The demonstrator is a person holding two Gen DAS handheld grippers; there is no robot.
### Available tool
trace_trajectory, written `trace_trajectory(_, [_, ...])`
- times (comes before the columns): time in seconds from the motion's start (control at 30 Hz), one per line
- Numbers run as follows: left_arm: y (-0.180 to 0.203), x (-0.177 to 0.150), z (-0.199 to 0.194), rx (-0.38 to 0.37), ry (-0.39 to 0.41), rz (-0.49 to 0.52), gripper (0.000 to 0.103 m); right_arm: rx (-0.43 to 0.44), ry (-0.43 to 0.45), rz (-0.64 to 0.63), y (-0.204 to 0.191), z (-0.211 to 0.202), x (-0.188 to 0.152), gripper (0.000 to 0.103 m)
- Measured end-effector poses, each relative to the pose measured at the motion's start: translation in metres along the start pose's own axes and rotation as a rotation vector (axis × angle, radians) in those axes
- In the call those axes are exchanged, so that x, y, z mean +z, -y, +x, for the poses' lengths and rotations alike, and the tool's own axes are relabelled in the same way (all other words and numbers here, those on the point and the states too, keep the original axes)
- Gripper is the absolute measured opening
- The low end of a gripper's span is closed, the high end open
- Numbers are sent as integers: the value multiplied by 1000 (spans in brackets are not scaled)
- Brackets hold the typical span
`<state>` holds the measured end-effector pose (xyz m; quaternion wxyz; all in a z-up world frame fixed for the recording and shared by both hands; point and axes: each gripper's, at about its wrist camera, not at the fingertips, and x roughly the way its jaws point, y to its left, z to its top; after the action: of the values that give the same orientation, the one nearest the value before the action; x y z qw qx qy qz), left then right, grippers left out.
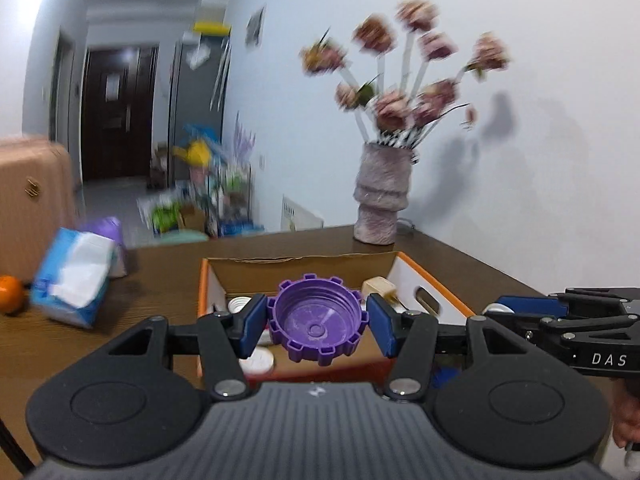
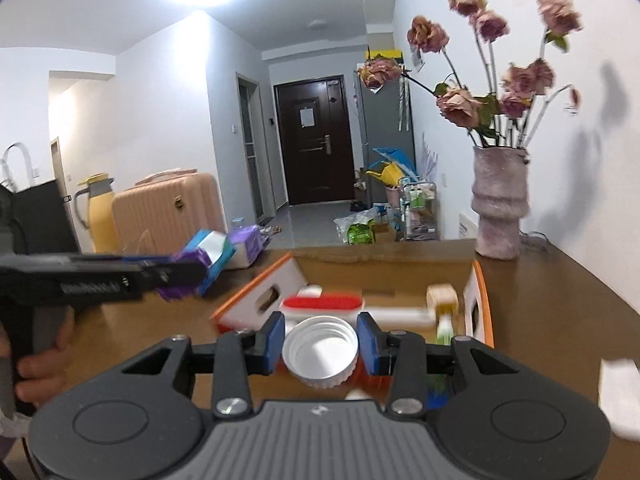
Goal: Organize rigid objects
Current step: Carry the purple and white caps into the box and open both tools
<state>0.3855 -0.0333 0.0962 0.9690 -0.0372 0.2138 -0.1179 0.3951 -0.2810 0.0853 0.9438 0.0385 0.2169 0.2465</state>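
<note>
My left gripper [image 1: 317, 322] clamps the purple cap [image 1: 318, 320], my right gripper [image 2: 320, 344] the white cap [image 2: 320, 350], both above the cardboard box [image 1: 436, 280]. I should bring the 2 caps fully over the box's opening, lower them, then let go gently.

Bright ceiling light glares white in the right wrist view, motion blur smears the dried pink flowers [image 1: 404, 76], soft shadows hit the wall, fisheye corners darken and bend.
</note>
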Motion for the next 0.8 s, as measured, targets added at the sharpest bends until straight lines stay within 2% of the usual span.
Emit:
trace_trajectory(0.2, [-27,40,128,-41,-149,-39,55,-10,-167,147,69,128,47,39])
trace_trajectory(0.27, [-35,46,164,-32,-197,-39,55,-37,-211,183,89,168,53,39])
trace_trajectory(0.4, [-51,44,220,-14,-274,-18,56,-89,-287,166,108,229,51,39])
trace_trajectory(0.53, [-55,33,256,-15,-348,26,56,-106,-356,131,112,270,41,39])
trace_trajectory(0.57, [-55,29,263,-8,-360,35,59,-91,-405,149,112,280,41,39])
trace_trajectory(0.6, [-55,26,268,-8,-379,39,63,-70,-414,158,112,283,41,40])
trace_trajectory(0.63, [-57,25,272,-10,-404,24,63,-56,-414,153,111,285,43,39])
trace_trajectory(0.7, [-60,27,272,-6,-389,3,67,-109,-388,83,103,284,46,42])
trace_trajectory(0.73, [-59,27,269,5,-374,8,70,-135,-376,57,100,281,47,47])
trace_trajectory(0.77, [-59,29,265,23,-357,14,75,-141,-368,47,98,278,49,52])
trace_trajectory(0.8, [-58,31,261,32,-350,20,76,-136,-365,46,96,274,51,53])
